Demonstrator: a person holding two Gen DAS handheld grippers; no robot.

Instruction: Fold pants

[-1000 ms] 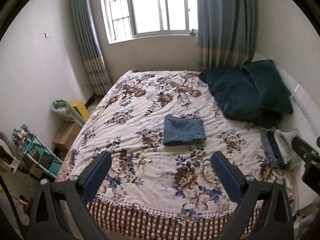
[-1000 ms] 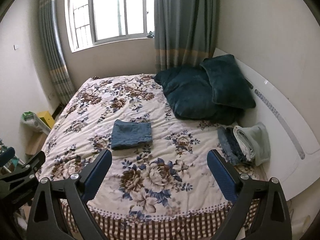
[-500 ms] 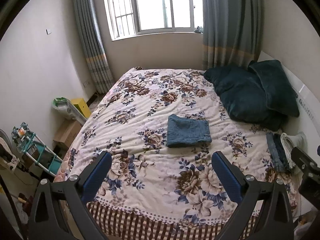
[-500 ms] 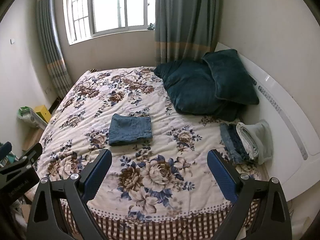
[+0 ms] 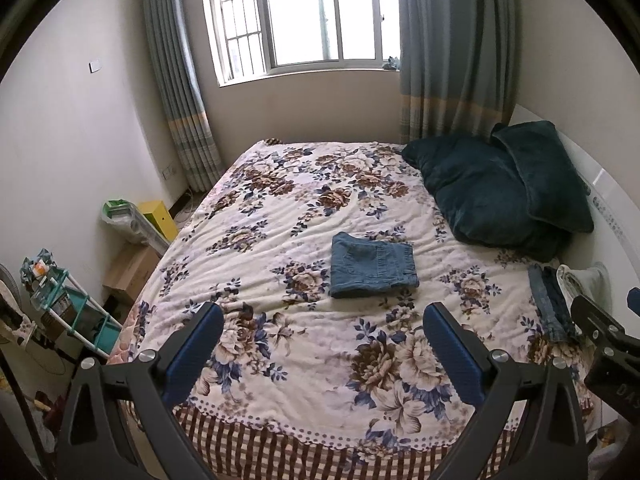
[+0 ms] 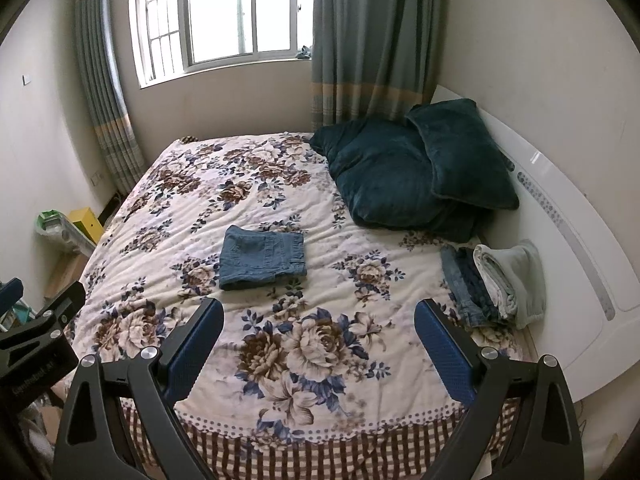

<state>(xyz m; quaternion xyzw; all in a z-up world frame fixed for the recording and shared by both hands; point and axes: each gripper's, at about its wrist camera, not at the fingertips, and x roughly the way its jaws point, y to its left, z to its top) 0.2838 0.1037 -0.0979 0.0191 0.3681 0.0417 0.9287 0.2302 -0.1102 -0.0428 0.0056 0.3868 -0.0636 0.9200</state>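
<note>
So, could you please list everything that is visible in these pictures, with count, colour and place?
Folded denim pants: one, blue, middle of bed.
Floral quilted bedspread: one, cream with brown and blue flowers, covering bed.
Velvet pillows: two, dark teal, by headboard.
Stack of folded clothes: one, denim blue and pale grey, beside headboard.
White headboard: one, right side.
Striped curtains: two, grey-blue, flanking window.
Yellow box: one, floor left of bed.
Teal rack: one, far left.
Left gripper: open, before bed.
Right gripper: open, before bed.
</note>
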